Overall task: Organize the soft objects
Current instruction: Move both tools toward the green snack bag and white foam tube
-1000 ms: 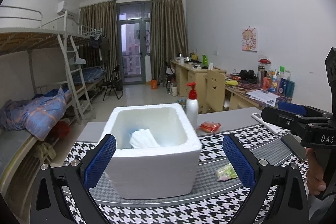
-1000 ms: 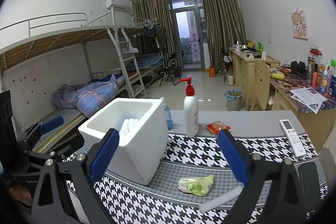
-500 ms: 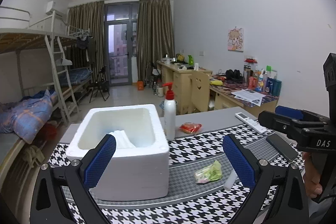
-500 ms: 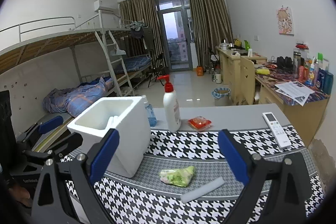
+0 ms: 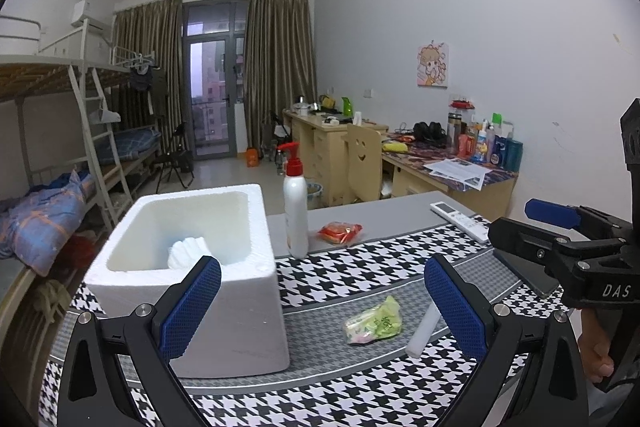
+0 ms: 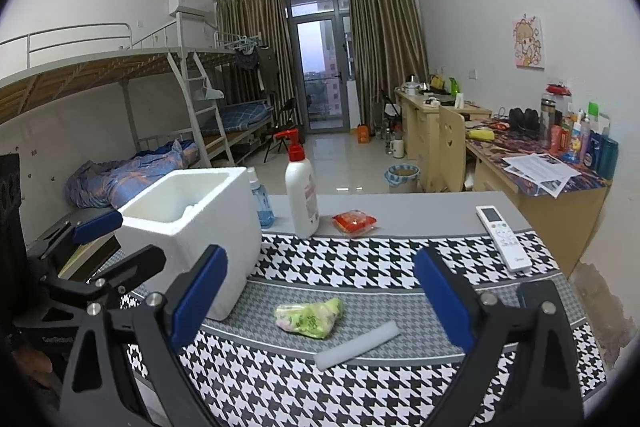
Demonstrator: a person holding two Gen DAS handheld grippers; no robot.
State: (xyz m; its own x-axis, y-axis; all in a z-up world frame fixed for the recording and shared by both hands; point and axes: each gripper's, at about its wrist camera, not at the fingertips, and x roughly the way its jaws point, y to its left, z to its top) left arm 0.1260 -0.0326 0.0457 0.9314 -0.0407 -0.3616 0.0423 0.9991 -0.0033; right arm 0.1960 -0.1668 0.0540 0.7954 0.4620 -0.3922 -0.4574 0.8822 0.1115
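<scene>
Both the left gripper [image 5: 322, 301] and right gripper [image 6: 320, 301] hover with jaws apart and empty above the table, where the white foam box [image 5: 192, 267] at left holds a white folded cloth [image 5: 186, 251], while the green soft packet [image 6: 310, 317] and foam stick [image 6: 356, 345] lie just right of it.

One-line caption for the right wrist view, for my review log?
Open right gripper above green packet and white foam stick, beside foam box.
</scene>
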